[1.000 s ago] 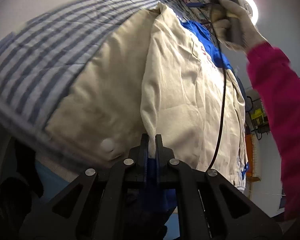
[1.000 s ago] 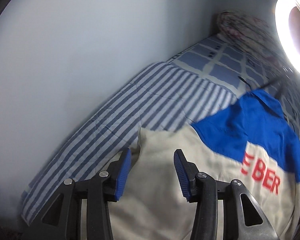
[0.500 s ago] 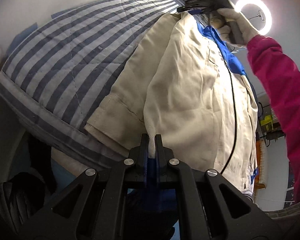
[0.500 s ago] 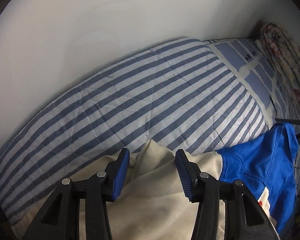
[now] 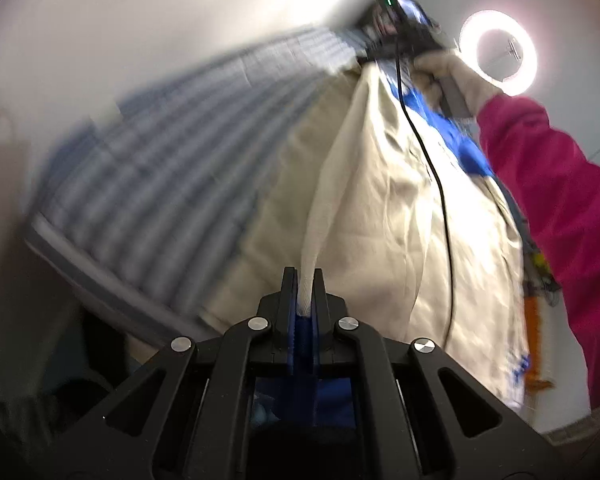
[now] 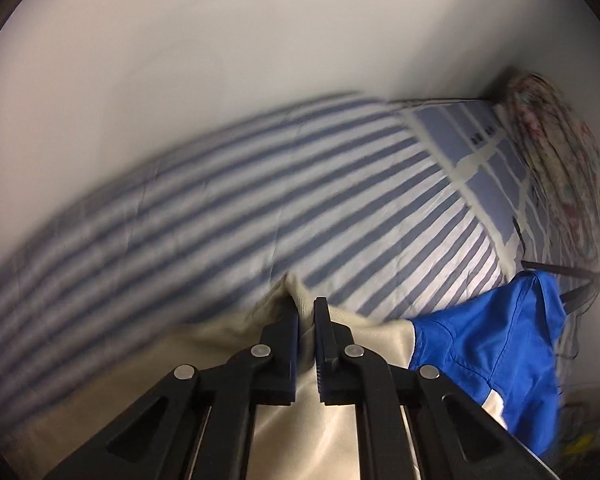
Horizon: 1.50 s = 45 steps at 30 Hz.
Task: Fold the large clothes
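Left tool (image 5: 305,280): jaws pressed together on a cream fold at the near edge of the jacket (image 5: 380,208). The fold runs from the jaws as a taut ridge toward the far end of the garment.

Right tool (image 6: 307,312): jaws have just been closing; they now pinch a raised peak of cream cloth at the jacket's (image 6: 312,432) far edge. In the left wrist view this tool (image 5: 374,58) sits at the garment's far end, held by a gloved hand (image 5: 450,80) on a magenta sleeve (image 5: 560,208), with a black cable (image 5: 436,184) trailing across the cloth.

The jacket is cream with blue panels, spread on a bed over a blue-and-white striped quilt (image 6: 260,200). A floral bundle (image 6: 556,148) lies at the far right of the bed. A ring light (image 5: 498,50) glows beyond the hand. The left wrist view is motion-blurred.
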Each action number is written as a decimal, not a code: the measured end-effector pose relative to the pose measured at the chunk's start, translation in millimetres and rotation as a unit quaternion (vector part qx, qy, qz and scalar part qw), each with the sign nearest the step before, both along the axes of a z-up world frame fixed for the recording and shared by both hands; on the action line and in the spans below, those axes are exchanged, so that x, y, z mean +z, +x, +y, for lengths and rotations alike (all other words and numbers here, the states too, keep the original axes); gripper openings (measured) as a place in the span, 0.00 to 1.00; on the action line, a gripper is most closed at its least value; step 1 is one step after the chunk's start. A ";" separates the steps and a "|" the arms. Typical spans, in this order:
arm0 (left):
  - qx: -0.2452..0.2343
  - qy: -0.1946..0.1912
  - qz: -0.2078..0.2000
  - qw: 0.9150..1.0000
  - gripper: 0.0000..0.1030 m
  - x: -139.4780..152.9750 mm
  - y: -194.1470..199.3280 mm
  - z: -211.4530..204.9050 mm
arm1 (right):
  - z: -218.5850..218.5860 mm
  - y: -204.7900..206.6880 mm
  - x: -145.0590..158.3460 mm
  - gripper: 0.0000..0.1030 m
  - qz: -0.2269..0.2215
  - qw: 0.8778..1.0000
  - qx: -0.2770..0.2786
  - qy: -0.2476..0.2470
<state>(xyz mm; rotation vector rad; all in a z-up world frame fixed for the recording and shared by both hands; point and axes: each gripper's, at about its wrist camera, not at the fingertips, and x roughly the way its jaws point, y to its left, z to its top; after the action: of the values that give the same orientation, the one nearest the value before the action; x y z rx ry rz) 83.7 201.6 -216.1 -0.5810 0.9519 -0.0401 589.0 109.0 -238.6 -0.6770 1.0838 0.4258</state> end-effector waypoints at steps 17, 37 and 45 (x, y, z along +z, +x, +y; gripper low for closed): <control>0.024 -0.021 0.046 0.998 0.03 -25.1 5.2 15.2 | -72.9 -28.4 56.2 0.31 -0.045 0.975 -0.093 0.198; 0.010 -0.002 0.019 1.000 0.30 4.7 -23.3 33.8 | -139.2 -178.0 21.4 0.28 0.003 0.980 -0.094 0.175; 0.010 -0.052 0.043 0.998 0.30 -19.1 -12.7 49.3 | -94.1 -341.7 17.1 0.29 0.086 0.963 0.009 0.254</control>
<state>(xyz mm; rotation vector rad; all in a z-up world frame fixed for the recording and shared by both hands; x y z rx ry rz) 71.0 250.9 -235.2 -0.6924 1.0324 -0.0470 247.2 14.8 -221.5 -0.1966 1.0735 0.7565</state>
